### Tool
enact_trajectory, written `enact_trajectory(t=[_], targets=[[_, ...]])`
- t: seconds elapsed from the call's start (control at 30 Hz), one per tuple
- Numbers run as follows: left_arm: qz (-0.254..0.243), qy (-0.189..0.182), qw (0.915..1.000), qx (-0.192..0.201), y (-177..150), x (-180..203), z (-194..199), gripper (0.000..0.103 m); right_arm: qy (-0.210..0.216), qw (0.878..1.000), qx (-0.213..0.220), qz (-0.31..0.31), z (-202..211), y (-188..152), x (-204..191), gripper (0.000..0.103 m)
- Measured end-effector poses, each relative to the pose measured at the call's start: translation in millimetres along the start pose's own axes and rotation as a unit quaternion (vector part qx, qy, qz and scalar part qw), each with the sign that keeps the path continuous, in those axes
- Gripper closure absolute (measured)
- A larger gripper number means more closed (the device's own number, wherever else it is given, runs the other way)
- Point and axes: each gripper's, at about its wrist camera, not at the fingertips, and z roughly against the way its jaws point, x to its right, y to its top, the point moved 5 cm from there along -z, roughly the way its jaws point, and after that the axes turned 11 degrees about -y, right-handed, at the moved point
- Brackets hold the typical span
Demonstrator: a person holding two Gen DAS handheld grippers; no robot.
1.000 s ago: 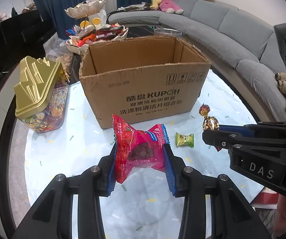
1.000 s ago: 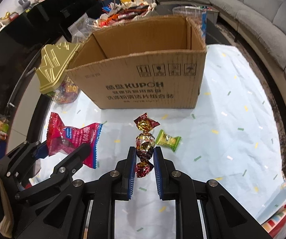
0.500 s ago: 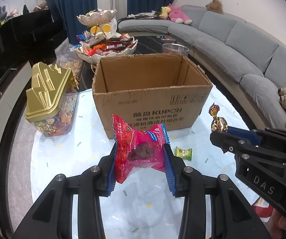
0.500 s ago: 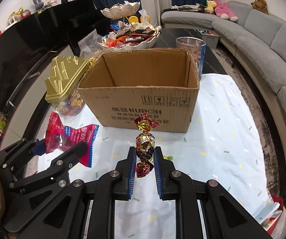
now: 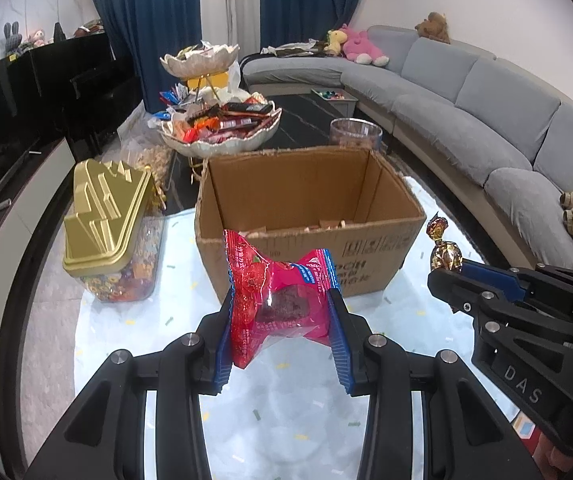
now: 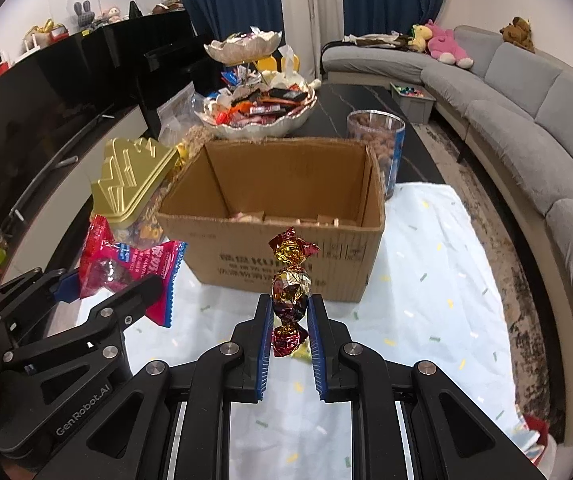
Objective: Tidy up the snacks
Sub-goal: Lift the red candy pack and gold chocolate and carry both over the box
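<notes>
1. Two snacks are up off the table [image 5: 126, 344] at once: the left claw [image 5: 282, 322] is clamped on a red snack packet [image 5: 280, 300], and the right claw [image 6: 290, 312], at its narrowest, pinches a foil-wrapped candy [image 6: 291, 280] by its middle.
2. Both hang in front of the open cardboard box [image 6: 270, 248], short of its near wall; a few wrapped pieces already lie on its floor.
3. Judged step: carrying to the box.
4. Next, each claw must clear the near rim, get over the opening, then let go; the packet's wide ends could catch the torn edge.
</notes>
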Motion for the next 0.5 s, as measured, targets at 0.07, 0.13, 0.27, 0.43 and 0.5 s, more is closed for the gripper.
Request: enact_trajectory(t=[0.07,0.13,0.27,0.43,0.5], targets=[[-0.001,-0.001,1.0000,0.002,5.9,0.6,-0.1,0.062,-0.002,1.000,0.005,0.002,1.0,4.3,0.7,0.084],[-0.002,-0.001,1.0000,0.005,12.7,0.6,-0.5,0.062,-0.002,1.000,0.008,0.003,1.5,9.8,0.9,0.084],[-0.003,-0.001,0.9999,0.010,24.8,0.0,-1.7,0.063,-0.004,1.000,0.015,0.003,2.5,21.8,3.3,0.084],[-0.003,-0.001,0.9999,0.016,39.0,-3.3,-4.8,0.063,-0.006,1.000,0.024,0.007,0.8,37.1,4.3,0.084],[-0.003,-0.001,0.9999,0.016,43.9,-5.2,-7.6,0.062,-0.006,1.000,0.026,0.007,-1.8,42.9,4.6,0.084]])
